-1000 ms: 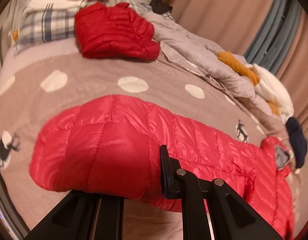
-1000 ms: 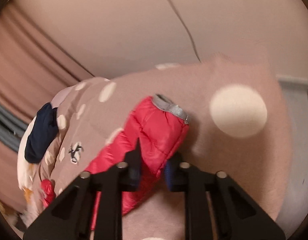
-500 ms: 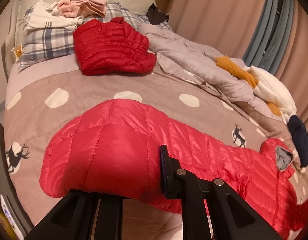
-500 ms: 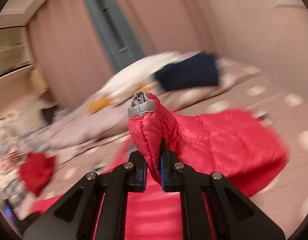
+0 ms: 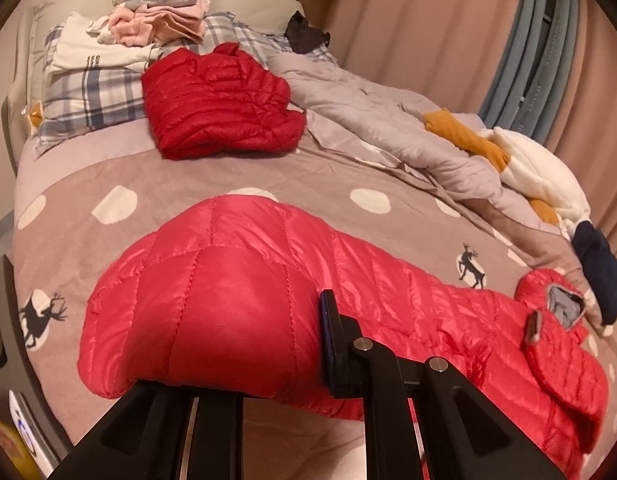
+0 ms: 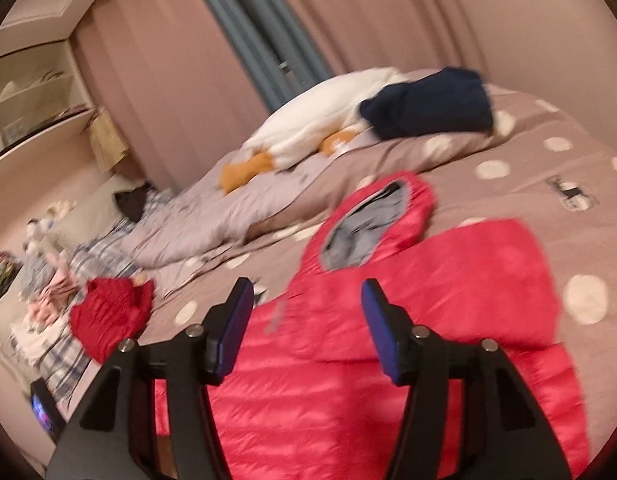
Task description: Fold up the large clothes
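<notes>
I have the pink-red down jacket [image 5: 236,300] spread across the near part of the bed [image 5: 228,176], its hem end bunched up at my left gripper [image 5: 284,344] and its hood [image 6: 372,224] lying far to the right, close to a navy garment [image 6: 428,104]. My left jaws are clamped together on the puffy hem, with the fabric bulging over the left finger so that only the right pad shows. My right gripper [image 6: 308,320] has just been opening; its jaws stand apart with nothing between them, hovering over the jacket's chest, where the sleeve [image 6: 488,280] lies folded across the body below the hood. To do this fold well, I judge I should keep the left clamp firm so the slippery shell does not slide, and bring the right jaws down on a seam or edge rather than the middle of a padded panel, which would only squash and slip out. The padding will spring back, so each fold wants pressing flat before I let go. A darker red jacket [image 5: 216,100] sits folded far off by the plaid pillow [image 5: 92,96], a fair model for the finished shape.
</notes>
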{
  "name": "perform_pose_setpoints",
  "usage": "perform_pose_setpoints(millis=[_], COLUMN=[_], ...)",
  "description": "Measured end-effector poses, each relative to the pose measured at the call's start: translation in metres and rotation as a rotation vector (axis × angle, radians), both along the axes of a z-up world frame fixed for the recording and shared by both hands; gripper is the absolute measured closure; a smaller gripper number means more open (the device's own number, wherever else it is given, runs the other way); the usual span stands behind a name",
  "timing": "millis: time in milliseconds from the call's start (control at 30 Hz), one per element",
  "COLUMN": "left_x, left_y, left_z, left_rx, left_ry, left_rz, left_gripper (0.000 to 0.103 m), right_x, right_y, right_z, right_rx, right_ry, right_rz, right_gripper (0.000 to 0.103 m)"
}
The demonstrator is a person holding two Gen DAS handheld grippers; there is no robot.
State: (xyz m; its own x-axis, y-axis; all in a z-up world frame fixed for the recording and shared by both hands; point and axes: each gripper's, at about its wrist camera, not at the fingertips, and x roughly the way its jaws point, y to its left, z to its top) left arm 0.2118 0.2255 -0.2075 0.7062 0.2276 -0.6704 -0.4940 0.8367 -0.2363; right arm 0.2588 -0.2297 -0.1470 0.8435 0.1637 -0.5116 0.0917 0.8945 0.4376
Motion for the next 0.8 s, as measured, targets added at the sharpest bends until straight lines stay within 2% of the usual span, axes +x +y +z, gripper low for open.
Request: perform_pose_setpoints(millis=[133, 233, 367, 433, 500, 533, 633, 667, 733, 800], left_x=[-0.001, 0.001, 0.003, 0.005, 0.007, 0.009, 0.012, 0.012, 0.014, 0.016], left_y=[-0.001, -0.002, -0.005, -0.007, -0.009, -0.012, -0.019, -0.021, -0.028, -0.037], left_z=[0.002, 0.002, 0.002, 0.001, 0.001, 0.0, 0.001, 0.002, 0.005, 0.009], left_rx=[0.01, 0.025, 0.044, 0.052, 0.063, 0.072, 0.091, 0.1, 0.126, 0.153], left_ry=[-0.001, 0.007, 0.011, 0.014, 0.02, 0.023, 0.021, 0.019, 0.017, 0.009], left_rz=[0.0, -0.005, -0.008, -0.006, -0.003, -0.002, -0.007, -0.01, -0.015, -0.023], left_gripper=[0.09, 0.09, 0.09, 0.09, 0.09, 0.09, 0.09, 0.09, 0.09, 0.09], right_x=[0.008, 0.02, 0.031, 0.039, 0.046, 0.046, 0.041, 0.04, 0.037, 0.035], right_y=[-0.048, -0.091, -0.133, -0.134, -0.116, -0.098, -0.048, -0.041, -0.042, -0.057], right_z=[-0.011, -0.037, -0.082, -0.107, -0.132, -0.141, -0.151, -0.151, -0.153, -0.156], right_rx=[-0.108, -0.174, -0.184, -0.168, -0.168, -0.222, -0.466, -0.497, -0.476, -0.399], right_ry=[0.043, 0.151, 0.295, 0.372, 0.416, 0.416, 0.396, 0.399, 0.392, 0.383], right_rz=[-0.181, -0.295, -0.395, -0.37, -0.288, -0.249, -0.173, -0.162, -0.162, -0.171], right_gripper=[0.045, 0.047, 0.052, 0.058, 0.061, 0.06, 0.059, 0.059, 0.059, 0.06])
